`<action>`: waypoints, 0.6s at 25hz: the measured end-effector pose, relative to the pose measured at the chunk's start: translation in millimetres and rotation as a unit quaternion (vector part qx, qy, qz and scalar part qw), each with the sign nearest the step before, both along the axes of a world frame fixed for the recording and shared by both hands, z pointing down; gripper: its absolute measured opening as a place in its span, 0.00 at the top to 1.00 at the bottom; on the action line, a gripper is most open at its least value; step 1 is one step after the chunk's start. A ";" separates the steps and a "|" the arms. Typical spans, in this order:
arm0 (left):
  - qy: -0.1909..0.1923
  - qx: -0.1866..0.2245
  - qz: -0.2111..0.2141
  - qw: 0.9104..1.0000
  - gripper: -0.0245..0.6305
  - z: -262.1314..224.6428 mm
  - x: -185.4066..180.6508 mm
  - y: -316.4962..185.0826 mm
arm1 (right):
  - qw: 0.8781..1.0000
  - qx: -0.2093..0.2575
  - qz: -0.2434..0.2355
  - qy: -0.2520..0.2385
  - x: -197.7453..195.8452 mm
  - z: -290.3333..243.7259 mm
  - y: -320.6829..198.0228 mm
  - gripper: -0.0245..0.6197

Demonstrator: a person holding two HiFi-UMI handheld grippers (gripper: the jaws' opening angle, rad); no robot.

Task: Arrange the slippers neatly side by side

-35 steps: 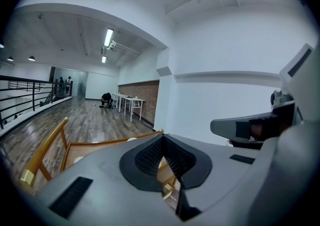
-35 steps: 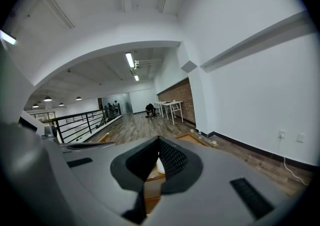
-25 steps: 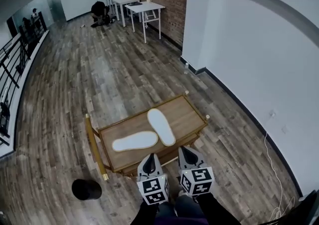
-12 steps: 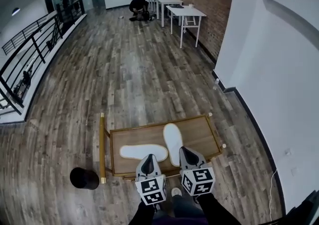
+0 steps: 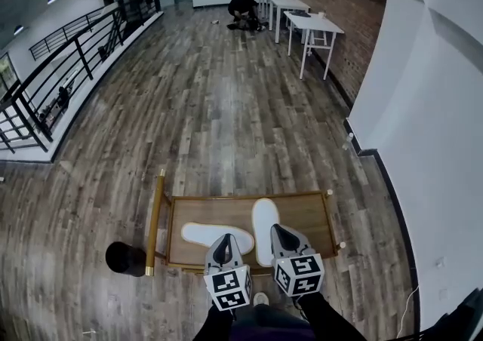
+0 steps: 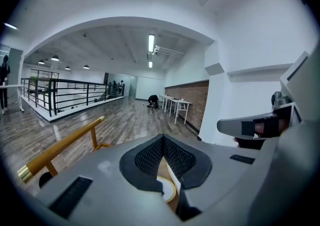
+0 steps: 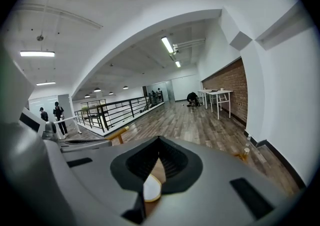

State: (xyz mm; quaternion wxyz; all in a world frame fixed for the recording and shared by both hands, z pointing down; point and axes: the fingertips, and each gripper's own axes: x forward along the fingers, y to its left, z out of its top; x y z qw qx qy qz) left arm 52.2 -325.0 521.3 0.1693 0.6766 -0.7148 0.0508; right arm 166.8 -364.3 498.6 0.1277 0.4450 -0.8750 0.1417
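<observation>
Head view: slippers just beyond left tongs and right tongs

The hall was lit evenly by ceiling strip lights, and a pale sheen was thrown across the wooden floor. Straight walls were bent by wide-angle distortion. Both gripper views were ringed by black vignetting, and near surfaces were rendered soft.

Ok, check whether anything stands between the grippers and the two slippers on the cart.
Nothing visible does. The crosswise slipper and the lengthwise slipper lie uncovered on the wooden cart, with bare wood around them. The left gripper and right gripper hang right over them, jaws together and empty.
</observation>
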 end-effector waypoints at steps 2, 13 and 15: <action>-0.001 -0.002 -0.005 1.000 0.96 1.9 -1.9 -1.7 | 1.000 -0.006 -0.008 -0.005 -0.8 4.3 -2.3 0.96; -0.007 -0.004 0.014 1.000 0.96 -4.4 -11.8 -22.4 | 1.000 -0.021 -0.004 0.005 -13.2 11.7 -17.3 0.96; -0.006 0.001 0.020 1.000 0.96 -3.7 -13.1 -26.7 | 1.000 -0.021 0.003 0.004 -14.4 14.4 -22.5 0.96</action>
